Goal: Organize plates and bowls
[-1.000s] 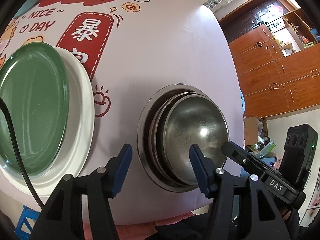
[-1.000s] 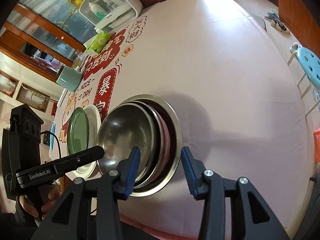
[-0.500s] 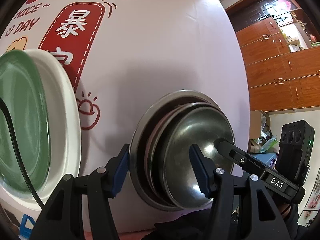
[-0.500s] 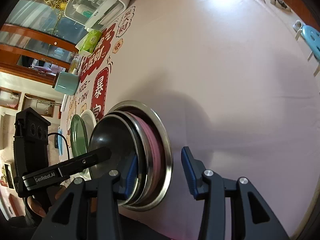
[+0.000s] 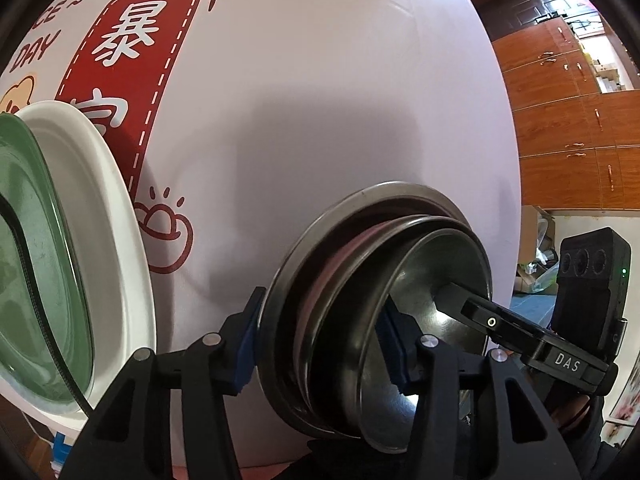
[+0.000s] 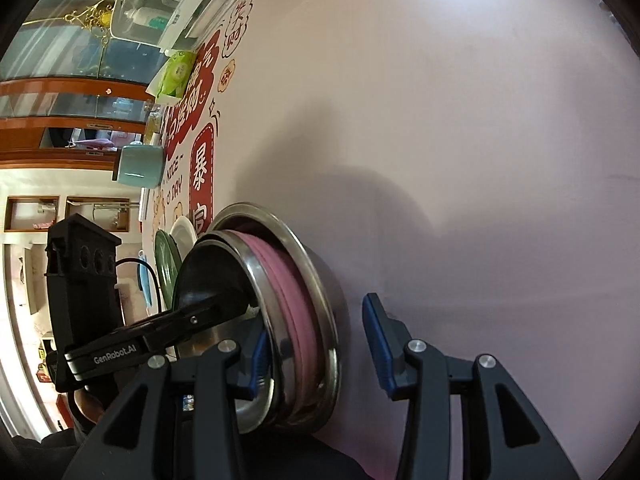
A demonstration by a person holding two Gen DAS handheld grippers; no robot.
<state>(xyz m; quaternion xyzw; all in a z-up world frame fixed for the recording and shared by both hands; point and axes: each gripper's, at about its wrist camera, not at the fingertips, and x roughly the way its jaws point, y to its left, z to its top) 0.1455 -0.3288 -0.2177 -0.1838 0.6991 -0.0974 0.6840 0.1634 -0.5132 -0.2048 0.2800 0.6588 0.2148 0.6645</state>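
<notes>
A stack of nested steel bowls [image 5: 360, 300] with a pink bowl [image 6: 292, 296] among them sits near the table's front edge. My left gripper [image 5: 320, 344] is open and straddles the stack's near left rim, one finger outside, one inside the top bowl. My right gripper [image 6: 316, 348] is open and straddles the right rim [image 6: 320, 280] the same way. Each gripper's finger shows inside the top bowl in the other's view. A green plate [image 5: 36, 280] lies on a white plate [image 5: 104, 220] to the left.
The pale tablecloth [image 5: 320, 100] has red printed characters at the left. A teal mug [image 6: 138, 166], a green packet [image 6: 176, 74] and a clear-lidded box [image 6: 172, 4] stand at the far left edge. Wooden cabinets [image 5: 572, 128] are on the right.
Both grippers have moved forward and down onto the bowl stack, so their fingers now straddle its rims. The stack looks much closer and more edge-on.
</notes>
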